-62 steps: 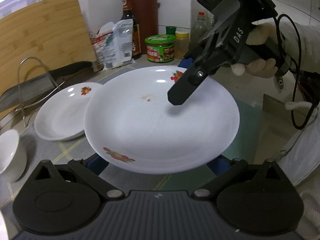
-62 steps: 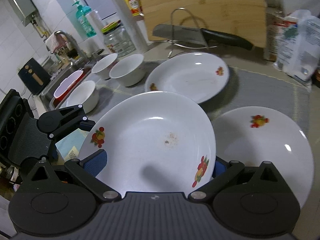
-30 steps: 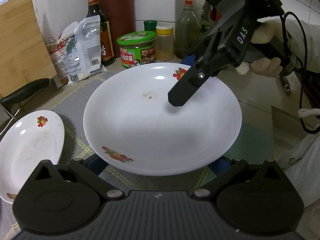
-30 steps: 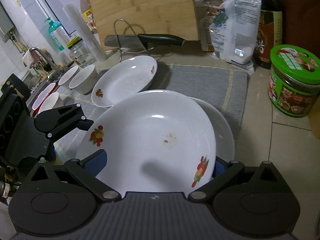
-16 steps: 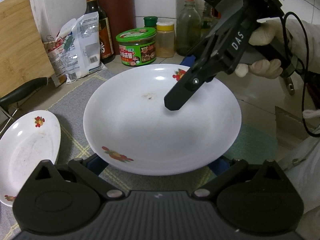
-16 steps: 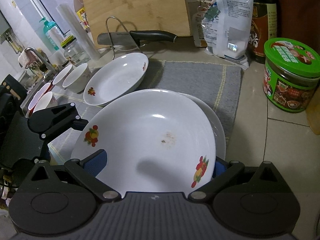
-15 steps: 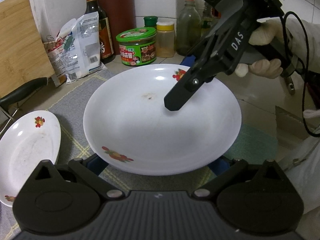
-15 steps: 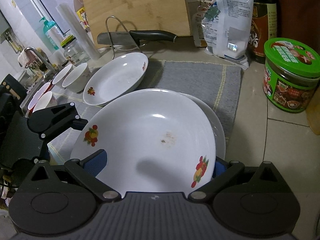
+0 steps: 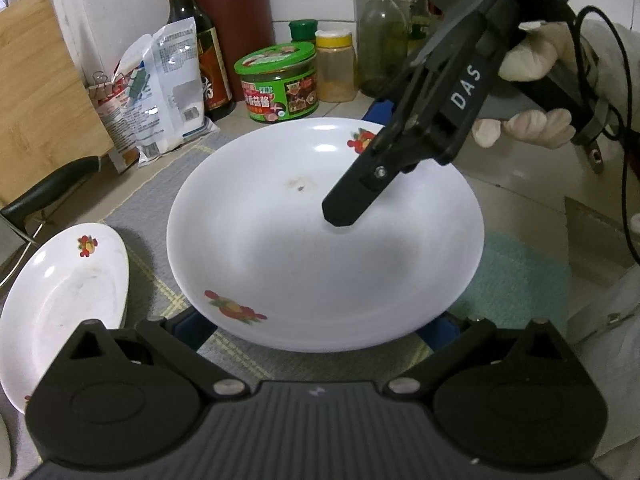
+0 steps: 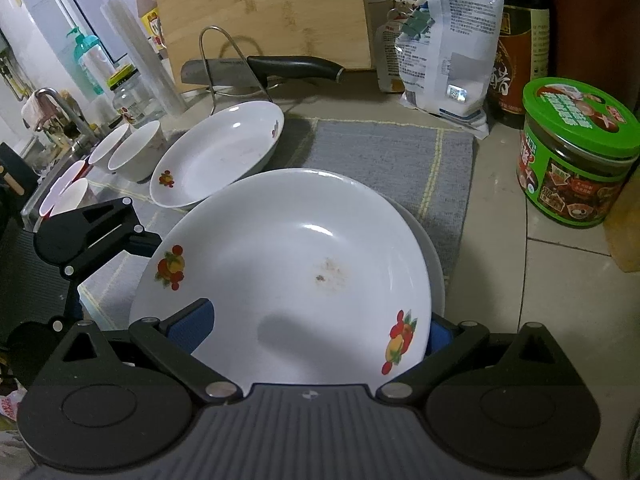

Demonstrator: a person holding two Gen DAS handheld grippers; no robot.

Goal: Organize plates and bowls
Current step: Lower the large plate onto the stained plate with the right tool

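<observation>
A white plate with fruit prints point(image 9: 320, 248) point(image 10: 288, 280) sits between both grippers, one at each side of its rim. My left gripper point(image 9: 316, 326) has its blue pads at the near rim. My right gripper point(image 10: 316, 328) holds the opposite rim, and it also shows in the left wrist view point(image 9: 420, 128). The plate sits over a second plate point(image 10: 434, 268) whose edge shows under it on the grey mat point(image 10: 384, 156). Another fruit-print plate point(image 10: 220, 156) point(image 9: 60, 300) lies on the mat to the left. Several white bowls point(image 10: 136, 152) stand beyond it.
A green-lidded jar point(image 10: 576, 152), a sauce bottle point(image 10: 516, 40) and a white bag point(image 10: 448, 48) stand at the back right. A knife point(image 10: 260, 70) rests on a wire rack before a wooden board point(image 10: 260, 12). A sink tap point(image 10: 60, 108) is far left.
The plate and both grippers have moved right, away from the rack, and come down over the second plate. The held plate now sits lower, nearly covering it.
</observation>
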